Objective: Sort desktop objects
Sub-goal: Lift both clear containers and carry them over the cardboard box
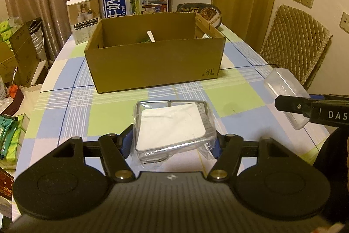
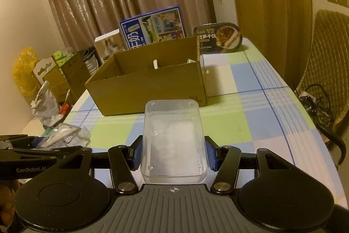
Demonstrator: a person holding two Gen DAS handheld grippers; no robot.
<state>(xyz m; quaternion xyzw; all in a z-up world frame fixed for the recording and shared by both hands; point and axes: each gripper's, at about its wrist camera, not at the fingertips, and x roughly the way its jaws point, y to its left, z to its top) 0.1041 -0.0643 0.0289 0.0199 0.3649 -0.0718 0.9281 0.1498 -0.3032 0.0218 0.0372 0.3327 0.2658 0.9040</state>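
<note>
two hand-held grippers clamp loads: left (image 1: 172, 143) a wrapped packet (image 1: 172, 127), right (image 2: 173, 153) a clear box (image 2: 173, 134).

Your left gripper (image 1: 173, 142) and right gripper (image 2: 173, 153) match: black linkage arms on brass-coloured pivot screws, blue pads, round black discs at 4 and 8 o'clock, and a ribbed grey body bearing a white crosshair mark. White "GenRobot.AI" lettering runs along one side.

Both wrist views low, close, facing shared cardboard box (image 1: 154, 62)
</note>
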